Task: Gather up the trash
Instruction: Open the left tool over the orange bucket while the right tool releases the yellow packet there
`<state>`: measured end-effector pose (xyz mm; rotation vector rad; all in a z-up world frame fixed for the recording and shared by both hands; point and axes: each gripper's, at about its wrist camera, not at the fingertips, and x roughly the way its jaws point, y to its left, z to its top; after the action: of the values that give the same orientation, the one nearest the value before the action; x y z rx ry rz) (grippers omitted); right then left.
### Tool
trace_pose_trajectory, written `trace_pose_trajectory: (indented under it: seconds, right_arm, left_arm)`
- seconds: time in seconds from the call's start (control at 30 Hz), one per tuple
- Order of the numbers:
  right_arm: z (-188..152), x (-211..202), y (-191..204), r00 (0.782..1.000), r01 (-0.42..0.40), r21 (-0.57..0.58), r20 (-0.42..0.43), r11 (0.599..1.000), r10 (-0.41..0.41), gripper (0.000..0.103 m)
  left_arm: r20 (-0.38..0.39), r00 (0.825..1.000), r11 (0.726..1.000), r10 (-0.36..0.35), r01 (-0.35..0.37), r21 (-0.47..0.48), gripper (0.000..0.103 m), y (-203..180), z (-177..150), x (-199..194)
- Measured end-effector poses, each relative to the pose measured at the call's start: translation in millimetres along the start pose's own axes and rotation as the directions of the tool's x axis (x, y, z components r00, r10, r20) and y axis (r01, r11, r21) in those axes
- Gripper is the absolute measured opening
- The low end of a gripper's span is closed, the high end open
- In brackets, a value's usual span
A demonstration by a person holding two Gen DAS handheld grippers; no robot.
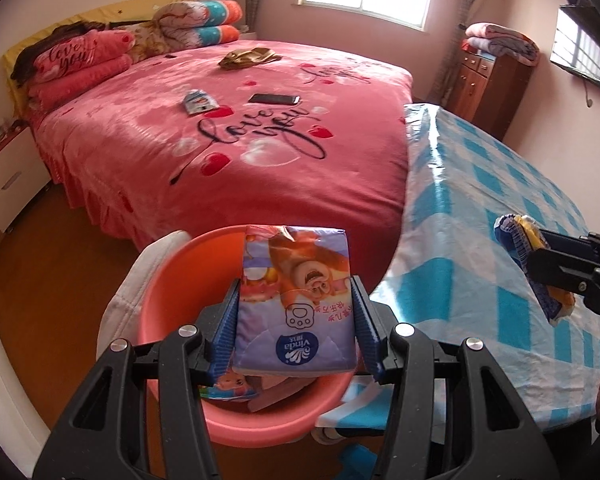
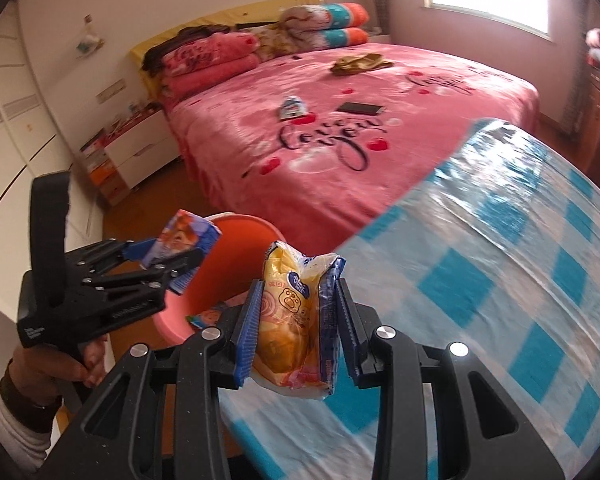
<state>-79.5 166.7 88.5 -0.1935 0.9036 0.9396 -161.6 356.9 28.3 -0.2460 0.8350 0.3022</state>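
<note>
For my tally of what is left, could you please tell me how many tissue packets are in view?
4, perhaps more hidden: a purple packet in the left gripper over the bin, a yellow packet in the right gripper, one flattened wrapper in the bin, one small packet on the bed.

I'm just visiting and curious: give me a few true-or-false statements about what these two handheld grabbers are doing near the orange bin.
1. The left gripper has its jaws closed on a purple tissue pack. True.
2. The right gripper is empty. False: it grips a crumpled yellow wrapper.
3. The purple pack is above the orange bin. True.
4. The bin is empty. False: wrappers already lie inside.
5. A phone lies on the pink bed. True.
</note>
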Motion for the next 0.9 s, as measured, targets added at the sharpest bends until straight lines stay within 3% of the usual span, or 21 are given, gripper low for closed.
trace_pose_trajectory:
  seconds: [0.37,0.9]
  right_arm:
    - [22,34,45,0.997,-0.076,-0.087,-0.035,0.993,0.073,0.037]
    - [38,73,68,0.99,-0.128,-0.134,-0.075,0.983,0.118,0.04]
  left_arm:
    - [-0.037,0.999,0.998,0.034,-0.036,-0.056,0.053,28,-8,15]
    - [-0.09,0.994,0.992,0.067,-0.076,-0.105,0.053,51,-18,38]
